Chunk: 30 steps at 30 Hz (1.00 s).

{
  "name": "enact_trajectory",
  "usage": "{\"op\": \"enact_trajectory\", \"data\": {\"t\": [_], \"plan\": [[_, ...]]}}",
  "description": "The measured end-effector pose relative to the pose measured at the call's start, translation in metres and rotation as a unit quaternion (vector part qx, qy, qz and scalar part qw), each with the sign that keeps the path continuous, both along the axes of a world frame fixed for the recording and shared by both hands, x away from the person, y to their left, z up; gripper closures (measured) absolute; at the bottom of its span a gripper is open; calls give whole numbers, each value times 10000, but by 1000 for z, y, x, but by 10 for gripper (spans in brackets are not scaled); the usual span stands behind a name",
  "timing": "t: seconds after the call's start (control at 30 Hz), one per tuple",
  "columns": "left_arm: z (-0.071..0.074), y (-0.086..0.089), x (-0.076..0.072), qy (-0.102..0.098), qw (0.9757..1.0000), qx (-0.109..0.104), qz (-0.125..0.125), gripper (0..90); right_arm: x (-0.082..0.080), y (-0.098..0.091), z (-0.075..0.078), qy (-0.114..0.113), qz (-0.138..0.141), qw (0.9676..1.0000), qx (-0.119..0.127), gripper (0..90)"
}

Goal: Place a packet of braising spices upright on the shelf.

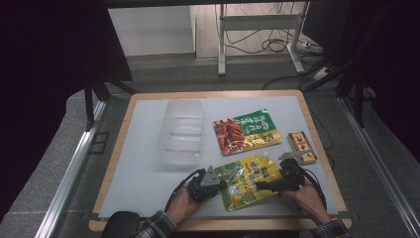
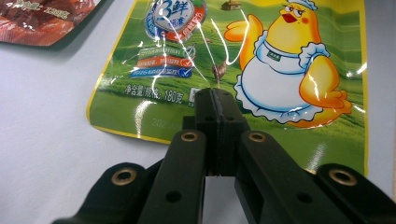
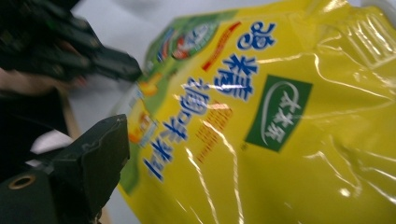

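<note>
1. Lying flat on the pale grey table top (image 1: 138, 168), near its front edge – glossy yellow-and-green foil pouch with a cartoon chick (image 1: 245, 179), just in front of the red-and-green snack packet (image 1: 246, 131)
2. Pressing together over the pouch's left edge – left gripper (image 1: 222, 186), black jaws closed pad to pad above the foil in the left gripper view; impossible to tell whether foil is being pinched
3. Reaching onto the pouch from the right – right gripper (image 1: 261, 186); one black jaw showing beside the yellow foil (image 3: 289, 130), so jaw spread cannot be told
4. Standing behind, well apart – clear plastic container (image 1: 181, 132); small red-and-gold box (image 1: 302, 147) lying to the right
</note>
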<state>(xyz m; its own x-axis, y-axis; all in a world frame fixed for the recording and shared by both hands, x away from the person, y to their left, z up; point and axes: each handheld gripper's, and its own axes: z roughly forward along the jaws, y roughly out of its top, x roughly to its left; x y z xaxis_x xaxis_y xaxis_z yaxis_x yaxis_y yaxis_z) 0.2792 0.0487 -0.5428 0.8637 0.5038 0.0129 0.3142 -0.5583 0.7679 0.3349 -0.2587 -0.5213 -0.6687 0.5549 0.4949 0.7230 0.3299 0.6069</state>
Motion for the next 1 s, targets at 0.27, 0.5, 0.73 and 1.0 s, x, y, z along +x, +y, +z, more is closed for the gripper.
{"op": "enact_trajectory", "data": {"t": [0.27,0.5,0.73,1.0], "plan": [[0,-1,-3,-146,9999,75,-5,900,1,-8,9,20,-511,9987,-85,517],[1,0,-4,-200,9998,56,6,899,1,-11,14,76,-503,9985,204,693],[4,2,-7,-308,9994,52,127,816,-2,-7,19,-43,-392,9992,64,858],[13,7,-18,-339,9994,16,7,658,-4,-4,26,-202,-334,9992,19,869]]}}
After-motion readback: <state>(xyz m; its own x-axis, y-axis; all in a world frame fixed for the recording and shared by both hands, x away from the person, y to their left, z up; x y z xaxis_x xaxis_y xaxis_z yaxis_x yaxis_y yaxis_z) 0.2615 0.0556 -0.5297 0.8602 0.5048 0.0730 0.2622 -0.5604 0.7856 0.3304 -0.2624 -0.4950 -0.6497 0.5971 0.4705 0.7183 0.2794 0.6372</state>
